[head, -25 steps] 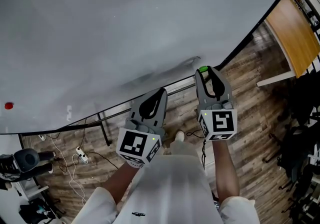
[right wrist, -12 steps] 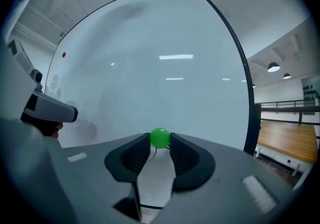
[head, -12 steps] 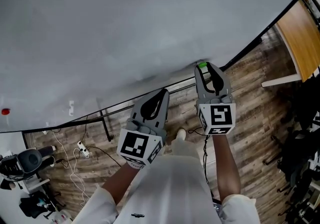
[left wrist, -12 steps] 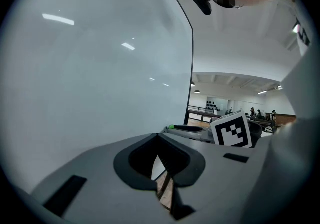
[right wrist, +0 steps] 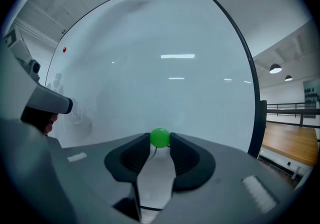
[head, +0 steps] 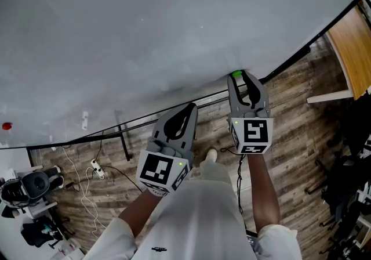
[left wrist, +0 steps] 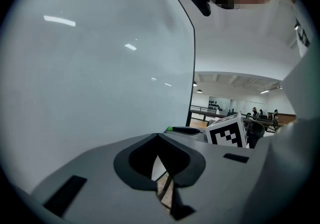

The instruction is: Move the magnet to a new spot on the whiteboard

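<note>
The whiteboard (head: pixel 145 32) fills the upper part of the head view. A small green magnet (head: pixel 236 73) is pinched at the tips of my right gripper (head: pixel 238 77), which is shut on it close to the board's lower right edge. In the right gripper view the green magnet (right wrist: pixel 160 137) sits between the two dark pads in front of the whiteboard (right wrist: pixel 165 68); whether it touches the board I cannot tell. My left gripper (head: pixel 189 108) is held lower and to the left, shut, with nothing in it. A red magnet (head: pixel 7 126) sticks to the board's far left.
Below the board are the stand's black leg (head: pixel 123 151), a power strip with cables (head: pixel 95 166) and a wooden floor (head: pixel 295 137). A wooden tabletop (head: pixel 355 50) stands at the right, dark equipment (head: pixel 29 186) at the lower left.
My right gripper has edged up with the green magnet toward the board's lower edge. The left gripper has hardly moved.
</note>
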The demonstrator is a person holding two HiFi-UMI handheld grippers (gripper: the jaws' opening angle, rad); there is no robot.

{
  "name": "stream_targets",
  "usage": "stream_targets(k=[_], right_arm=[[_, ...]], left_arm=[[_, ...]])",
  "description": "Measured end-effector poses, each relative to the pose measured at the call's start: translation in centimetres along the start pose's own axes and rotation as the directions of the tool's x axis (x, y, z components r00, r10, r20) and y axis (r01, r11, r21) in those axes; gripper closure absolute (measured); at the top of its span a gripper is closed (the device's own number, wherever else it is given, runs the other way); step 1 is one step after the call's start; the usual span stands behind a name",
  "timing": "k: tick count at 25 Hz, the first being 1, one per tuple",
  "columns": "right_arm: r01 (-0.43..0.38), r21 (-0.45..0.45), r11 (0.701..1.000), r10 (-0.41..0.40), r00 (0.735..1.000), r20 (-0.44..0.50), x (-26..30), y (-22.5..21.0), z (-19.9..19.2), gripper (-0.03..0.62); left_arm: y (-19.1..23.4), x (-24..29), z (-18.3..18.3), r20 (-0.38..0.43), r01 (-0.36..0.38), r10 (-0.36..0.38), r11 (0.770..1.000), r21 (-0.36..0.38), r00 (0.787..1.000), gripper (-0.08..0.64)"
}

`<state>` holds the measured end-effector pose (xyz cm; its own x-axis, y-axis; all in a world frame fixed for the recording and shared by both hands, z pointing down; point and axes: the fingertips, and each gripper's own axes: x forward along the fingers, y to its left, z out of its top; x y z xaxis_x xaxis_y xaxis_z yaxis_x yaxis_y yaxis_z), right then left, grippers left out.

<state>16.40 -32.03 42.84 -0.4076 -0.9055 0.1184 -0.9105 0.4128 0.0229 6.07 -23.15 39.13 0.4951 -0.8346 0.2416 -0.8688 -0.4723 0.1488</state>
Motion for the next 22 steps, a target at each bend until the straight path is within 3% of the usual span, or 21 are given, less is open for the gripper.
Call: stream_targets(k=[19,22], right_arm=[[0.062,-0.022,0.998,-0.061,0.998,0.007,-2.4,1.1,0.9,0.456],[0.078,-0.005,0.997,-0.078,0.997,0.010,-3.5,1.2,1.3,0.507]], left_arm=[[-0.6,-2.5,0.9,0.020,0.028,-0.028,0.999,0.017,0.999,0.554],[-0.8,-3.2,1.2,0.035,0.033,-0.033,0.999,0.017,0.999,0.554]])
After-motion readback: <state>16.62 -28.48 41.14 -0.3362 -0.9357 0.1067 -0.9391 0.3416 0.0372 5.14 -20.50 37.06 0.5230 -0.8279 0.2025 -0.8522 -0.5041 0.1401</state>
